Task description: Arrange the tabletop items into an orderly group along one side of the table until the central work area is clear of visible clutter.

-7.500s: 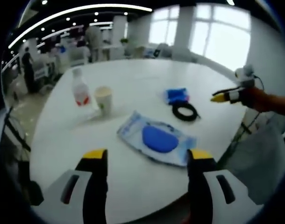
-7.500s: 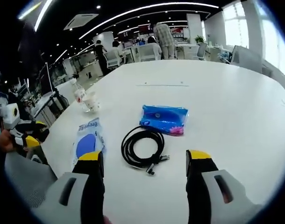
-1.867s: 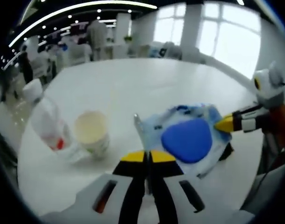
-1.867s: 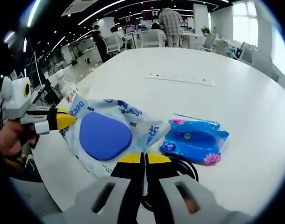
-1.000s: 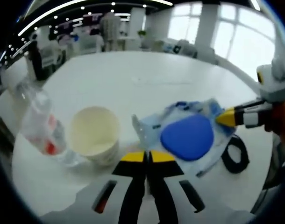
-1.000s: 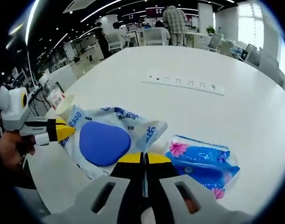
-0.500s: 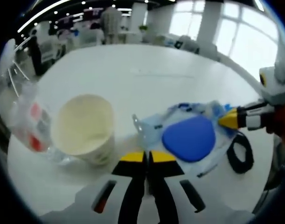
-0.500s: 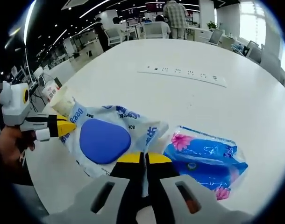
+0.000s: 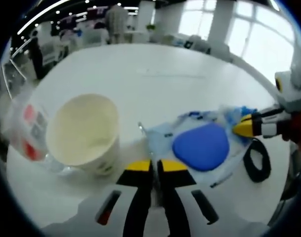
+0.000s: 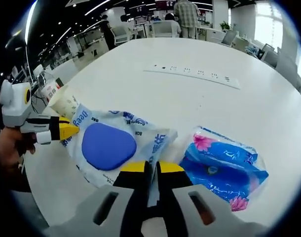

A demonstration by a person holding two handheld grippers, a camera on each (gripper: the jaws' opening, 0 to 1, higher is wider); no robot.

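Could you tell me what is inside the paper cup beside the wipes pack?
Looking into the paper cup from the left gripper view, its pale inner wall and bottom look bare. The near rim hides a sliver of the inside, so that part cannot be checked.

A white desk [image 9: 155,64] carries a cream paper cup [image 9: 84,133] with a clear bottle [image 9: 27,131] just beside it, and a wipes pack [image 9: 197,148] with a blue lid lies near the cup. A black cable coil [image 9: 256,160] rests past the pack. A blue tissue packet [image 10: 224,165] lies just beside the wipes pack, and a strip of sockets [image 10: 195,73] is set into the desk farther off.
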